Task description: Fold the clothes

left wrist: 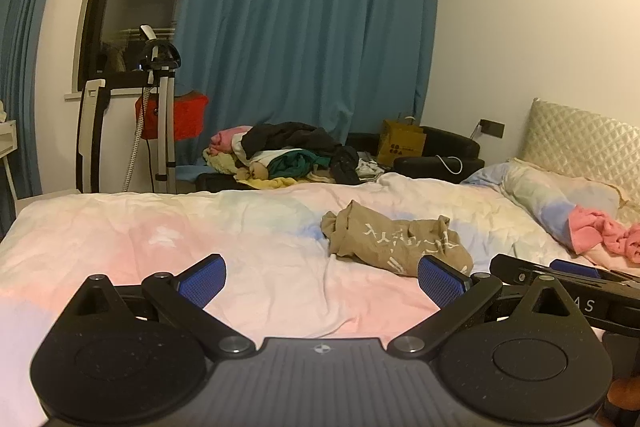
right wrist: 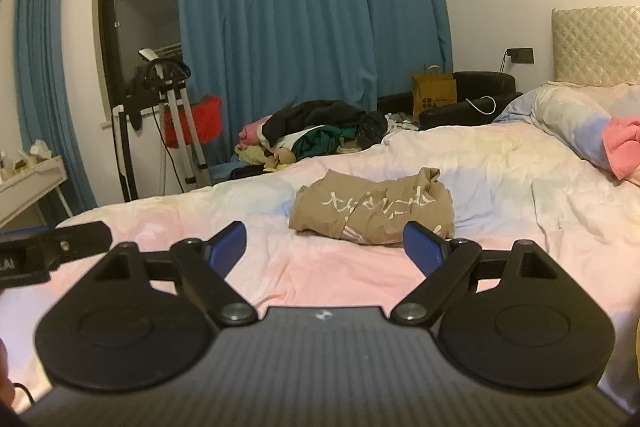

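Note:
A crumpled tan garment [left wrist: 394,241] with white printed lettering lies in a heap on the pastel bed cover [left wrist: 160,227]. It also shows in the right wrist view [right wrist: 372,213]. My left gripper [left wrist: 322,277] is open and empty, low over the bed, with the garment ahead and to its right. My right gripper [right wrist: 324,245] is open and empty, just short of the garment. The right gripper's fingers [left wrist: 560,273] show at the right edge of the left wrist view. The left gripper's finger [right wrist: 76,239] shows at the left edge of the right wrist view.
A pile of mixed clothes [left wrist: 288,153] lies beyond the far bed edge, before blue curtains [left wrist: 312,27]. A garment steamer stand [left wrist: 162,115] and red item stand at the left. A rolled duvet [left wrist: 560,197] with pink cloth [left wrist: 604,233] lies by the headboard [left wrist: 584,143]. A white side table [right wrist: 32,183] stands left.

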Motion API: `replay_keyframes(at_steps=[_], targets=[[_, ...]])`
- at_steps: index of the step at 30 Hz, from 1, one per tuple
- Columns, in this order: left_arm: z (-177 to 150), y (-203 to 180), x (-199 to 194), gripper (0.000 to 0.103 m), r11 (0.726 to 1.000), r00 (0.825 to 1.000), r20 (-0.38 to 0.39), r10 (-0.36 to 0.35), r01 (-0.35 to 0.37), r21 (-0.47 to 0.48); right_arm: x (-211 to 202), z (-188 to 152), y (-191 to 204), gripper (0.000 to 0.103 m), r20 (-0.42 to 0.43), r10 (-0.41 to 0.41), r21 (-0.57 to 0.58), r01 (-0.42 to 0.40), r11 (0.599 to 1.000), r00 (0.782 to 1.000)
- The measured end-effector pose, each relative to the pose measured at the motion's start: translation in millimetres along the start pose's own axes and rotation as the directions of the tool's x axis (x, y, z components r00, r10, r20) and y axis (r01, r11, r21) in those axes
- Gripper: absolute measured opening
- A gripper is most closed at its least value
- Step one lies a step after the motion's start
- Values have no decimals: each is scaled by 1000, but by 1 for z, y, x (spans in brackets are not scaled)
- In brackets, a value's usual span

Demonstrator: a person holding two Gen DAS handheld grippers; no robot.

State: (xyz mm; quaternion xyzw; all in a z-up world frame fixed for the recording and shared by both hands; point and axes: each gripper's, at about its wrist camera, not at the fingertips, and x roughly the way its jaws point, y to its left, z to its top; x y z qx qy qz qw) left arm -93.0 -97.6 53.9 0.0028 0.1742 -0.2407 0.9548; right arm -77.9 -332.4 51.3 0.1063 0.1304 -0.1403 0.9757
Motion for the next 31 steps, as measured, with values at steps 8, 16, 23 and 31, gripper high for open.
replay_keyframes(at_steps=[8, 16, 23, 31], targets=[[-1, 1, -2, 103, 1000, 1000, -3, 12, -12, 4, 1, 1, -1, 87, -4, -6, 8, 6, 1000, 1000], [0, 1, -4, 103, 1000, 1000, -1, 9, -9, 9, 1, -1, 1, 87, -8, -6, 7, 6, 1000, 1000], [-1, 0, -5, 103, 1000, 1000, 3, 4, -4, 17, 1, -1, 1, 87, -8, -11, 0, 11, 1000, 1000], [-1, 0, -7, 103, 1000, 1000, 3, 3, -3, 21, 1, 0, 1, 87, -12, -11, 1, 11, 1000, 1000]])
